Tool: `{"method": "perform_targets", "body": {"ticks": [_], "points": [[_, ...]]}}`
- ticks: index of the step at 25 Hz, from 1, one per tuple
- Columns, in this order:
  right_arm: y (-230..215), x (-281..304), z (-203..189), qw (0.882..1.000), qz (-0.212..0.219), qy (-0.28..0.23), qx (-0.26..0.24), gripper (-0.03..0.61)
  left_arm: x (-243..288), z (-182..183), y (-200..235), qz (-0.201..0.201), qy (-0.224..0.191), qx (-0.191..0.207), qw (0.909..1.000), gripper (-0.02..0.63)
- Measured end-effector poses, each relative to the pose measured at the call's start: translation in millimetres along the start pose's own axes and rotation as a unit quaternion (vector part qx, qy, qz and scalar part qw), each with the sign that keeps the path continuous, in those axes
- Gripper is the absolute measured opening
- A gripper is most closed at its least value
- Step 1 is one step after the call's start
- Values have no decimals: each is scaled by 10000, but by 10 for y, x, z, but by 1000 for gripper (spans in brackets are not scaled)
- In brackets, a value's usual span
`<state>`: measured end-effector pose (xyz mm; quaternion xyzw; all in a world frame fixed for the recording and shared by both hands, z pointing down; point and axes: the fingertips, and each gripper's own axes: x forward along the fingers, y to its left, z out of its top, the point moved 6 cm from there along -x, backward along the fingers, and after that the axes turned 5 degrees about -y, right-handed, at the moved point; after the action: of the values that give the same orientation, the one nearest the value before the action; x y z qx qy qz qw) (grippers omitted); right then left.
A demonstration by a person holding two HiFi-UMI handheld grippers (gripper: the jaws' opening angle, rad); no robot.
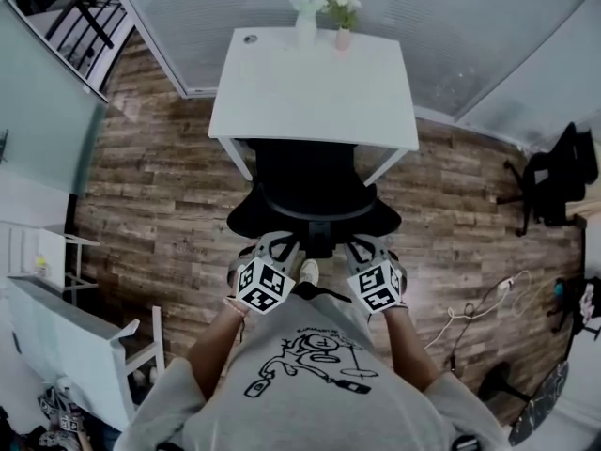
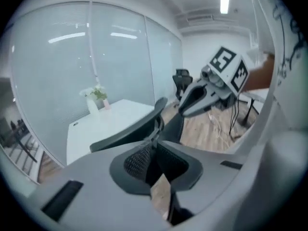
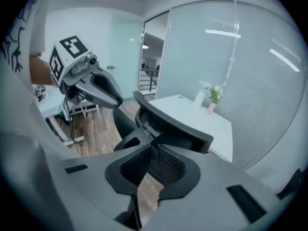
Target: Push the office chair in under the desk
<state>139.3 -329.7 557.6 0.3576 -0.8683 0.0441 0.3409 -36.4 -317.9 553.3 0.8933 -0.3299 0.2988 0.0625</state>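
Observation:
The black office chair stands with its seat partly under the white desk, and its backrest faces me. My left gripper and right gripper sit side by side on the backrest's top edge. In the left gripper view the left gripper has its mesh pads closed on the thin dark edge of the backrest. The right gripper shows beyond it. In the right gripper view the right gripper pinches the backrest the same way, with the left gripper to its left.
A white vase of flowers and a small pink pot stand at the desk's far edge, against glass partition walls. White furniture stands at the left. Cables lie on the wood floor at the right, near another black chair.

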Motion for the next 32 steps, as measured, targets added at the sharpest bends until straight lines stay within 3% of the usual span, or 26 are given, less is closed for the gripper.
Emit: {"method": "perform_targets", "body": {"ticks": [2, 5, 10, 15, 32], "points": [[-3, -118, 185, 9985, 8, -423, 356, 63, -126, 235, 5, -233, -670, -616, 9956, 27], [-6, -313, 437, 9910, 143, -1036, 834, 54, -313, 504, 26, -421, -1480, -1341, 9790, 20], [45, -597, 817, 9722, 460, -1810, 1412, 49, -596, 778, 34, -396, -2186, -1700, 9601, 12], [61, -818, 1174, 9549, 476, -2446, 1613, 41, -783, 999, 26, -275, -2534, -1699, 9519, 12], [145, -936, 1359, 9517, 403, -2640, 1515, 38, -903, 1149, 2, -316, -2792, -1496, 9480, 12]]}}
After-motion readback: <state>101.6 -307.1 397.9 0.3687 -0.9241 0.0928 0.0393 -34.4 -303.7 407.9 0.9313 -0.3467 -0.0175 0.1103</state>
